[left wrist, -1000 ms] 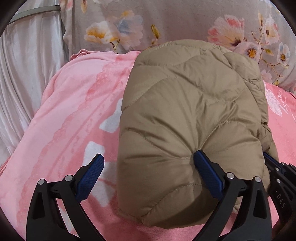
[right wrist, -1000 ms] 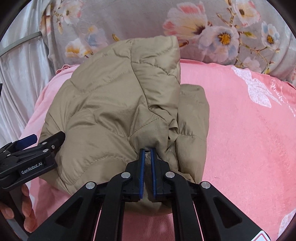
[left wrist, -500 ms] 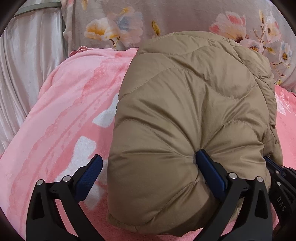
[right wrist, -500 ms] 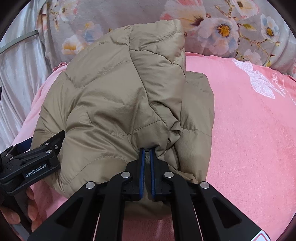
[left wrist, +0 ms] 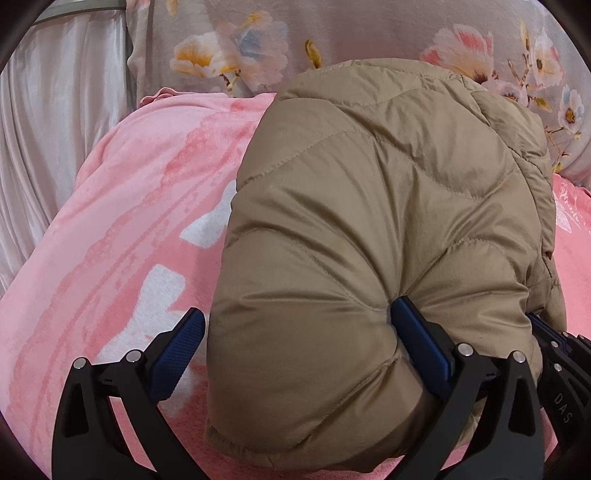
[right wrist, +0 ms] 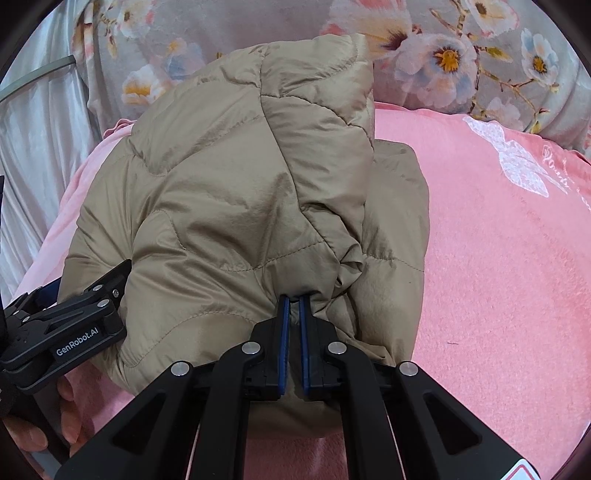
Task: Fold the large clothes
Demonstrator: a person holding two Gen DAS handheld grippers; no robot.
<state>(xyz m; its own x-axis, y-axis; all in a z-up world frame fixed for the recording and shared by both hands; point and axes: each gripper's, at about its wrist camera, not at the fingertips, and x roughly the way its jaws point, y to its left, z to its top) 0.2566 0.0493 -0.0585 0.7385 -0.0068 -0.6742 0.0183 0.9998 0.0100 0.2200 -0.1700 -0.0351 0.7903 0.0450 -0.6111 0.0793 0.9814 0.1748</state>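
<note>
A tan quilted puffer jacket lies bunched in a thick fold on the pink blanket; the right wrist view shows the same jacket from the other side. My left gripper is open wide around the jacket's near left corner. Its right finger digs into the padding, while the left pad stands free beside the hem. My right gripper is shut on a pinched fold at the jacket's near edge. The left gripper's finger also shows at the jacket's left side.
The pink blanket covers the bed and spreads wide to the right. Grey floral fabric rises behind the jacket. A white satin curtain hangs at the far left. A person's fingers hold the left gripper.
The jacket fills more of both views, and its top edge sits higher against the floral fabric. Both grippers keep the same hold and stance.
</note>
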